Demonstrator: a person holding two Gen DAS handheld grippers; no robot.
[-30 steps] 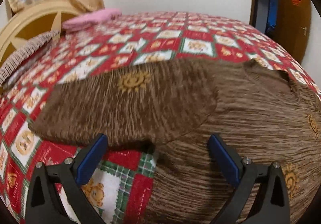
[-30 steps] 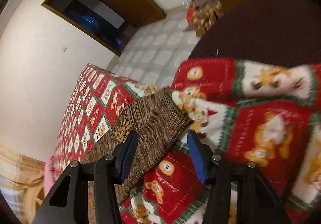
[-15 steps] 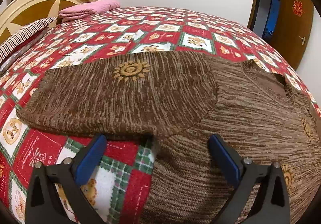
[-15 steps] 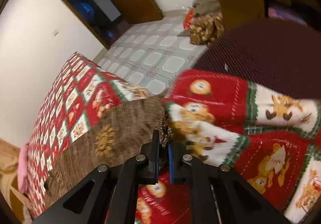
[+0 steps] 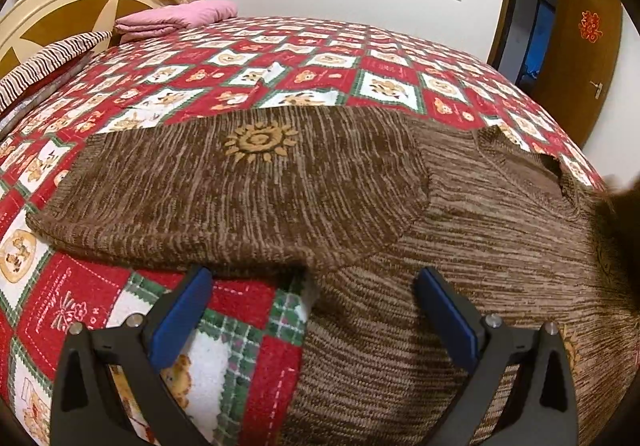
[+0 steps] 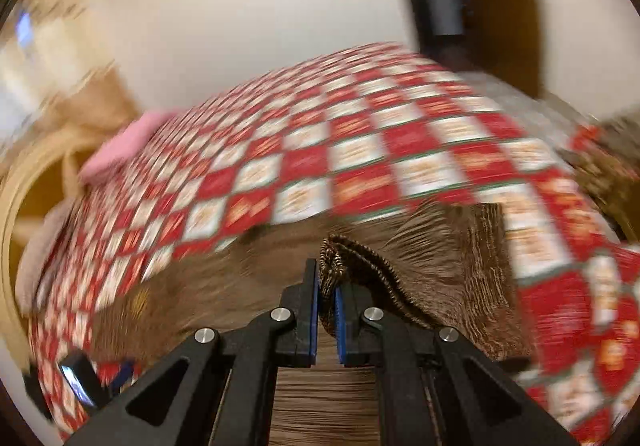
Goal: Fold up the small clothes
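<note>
A small brown knitted sweater (image 5: 460,238) with yellow sun motifs lies flat on the bed. One sleeve (image 5: 240,186) is folded across its body. My left gripper (image 5: 316,286) hovers open just above the sweater's near edge, nothing between its blue pads. In the blurred right wrist view, my right gripper (image 6: 327,286) is shut on the ribbed cuff of the other sleeve (image 6: 352,258), lifted over the sweater body (image 6: 224,286). A dark blur of that sleeve enters the left wrist view at the right edge (image 5: 616,230).
The bed is covered by a red, white and green checked quilt (image 5: 280,66). A pink folded cloth (image 5: 176,16) and a striped pillow (image 5: 48,58) lie by the headboard (image 5: 60,22). A brown door (image 5: 576,54) stands open at the right.
My right gripper closed on the sleeve cuff at the bed's edge, then swung it quickly across over the sweater, rolling as it went. The left gripper stayed put and open.
</note>
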